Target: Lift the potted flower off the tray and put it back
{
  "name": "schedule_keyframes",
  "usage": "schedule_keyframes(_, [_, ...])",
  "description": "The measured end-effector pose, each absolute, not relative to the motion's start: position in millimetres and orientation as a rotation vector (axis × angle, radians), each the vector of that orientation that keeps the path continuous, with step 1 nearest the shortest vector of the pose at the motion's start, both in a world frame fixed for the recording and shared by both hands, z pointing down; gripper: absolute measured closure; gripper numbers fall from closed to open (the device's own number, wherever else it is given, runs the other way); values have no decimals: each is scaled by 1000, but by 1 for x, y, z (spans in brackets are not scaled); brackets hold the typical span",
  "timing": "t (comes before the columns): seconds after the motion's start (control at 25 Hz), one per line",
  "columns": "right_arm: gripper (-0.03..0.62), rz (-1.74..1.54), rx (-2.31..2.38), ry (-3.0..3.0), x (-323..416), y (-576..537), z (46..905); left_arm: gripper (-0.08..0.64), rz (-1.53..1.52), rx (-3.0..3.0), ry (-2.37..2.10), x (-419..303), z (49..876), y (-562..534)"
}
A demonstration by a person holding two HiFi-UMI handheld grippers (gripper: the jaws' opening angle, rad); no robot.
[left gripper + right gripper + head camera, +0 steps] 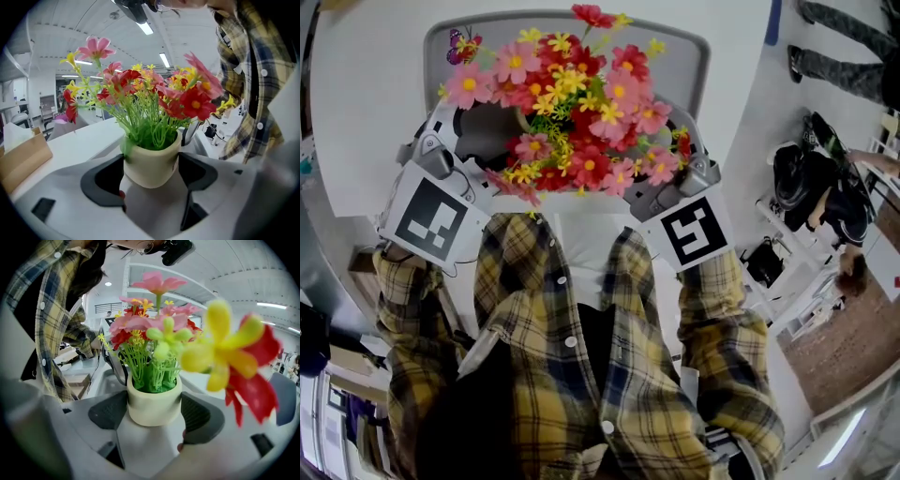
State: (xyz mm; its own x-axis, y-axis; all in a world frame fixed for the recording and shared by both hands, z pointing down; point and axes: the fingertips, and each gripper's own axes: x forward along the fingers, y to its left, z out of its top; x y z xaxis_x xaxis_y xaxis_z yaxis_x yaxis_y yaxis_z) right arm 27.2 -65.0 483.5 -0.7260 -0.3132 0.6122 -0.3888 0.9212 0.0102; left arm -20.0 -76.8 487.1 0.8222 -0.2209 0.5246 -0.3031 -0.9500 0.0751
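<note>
The potted flower is a cream pot (151, 161) (153, 401) full of pink, red and yellow artificial blooms (572, 103). Both grippers clasp the pot from opposite sides. My left gripper (151, 176) has its dark pads (105, 180) pressed on the pot's flanks. My right gripper (153, 416) presses its pads (201, 416) on it the same way. In the head view the left gripper (455, 141) and right gripper (689, 173) flank the bouquet over the near edge of the grey tray (694, 47). The bouquet hides the pot's base, so I cannot tell whether it rests on the tray.
The tray lies on a white table (366, 112). A brown box (23, 157) stands on the table at the left gripper view's left. My plaid-shirted arms (712, 319) fill the near foreground. Bags (797, 178) and another person's legs (844, 47) are on the floor to the right.
</note>
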Motion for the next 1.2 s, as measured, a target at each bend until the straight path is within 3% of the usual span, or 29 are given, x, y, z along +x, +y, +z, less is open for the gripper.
schedule_keyframes(1.2, [242,178,456,-2450,21,-67,484,173,801,2853,-177,-16,485,-82])
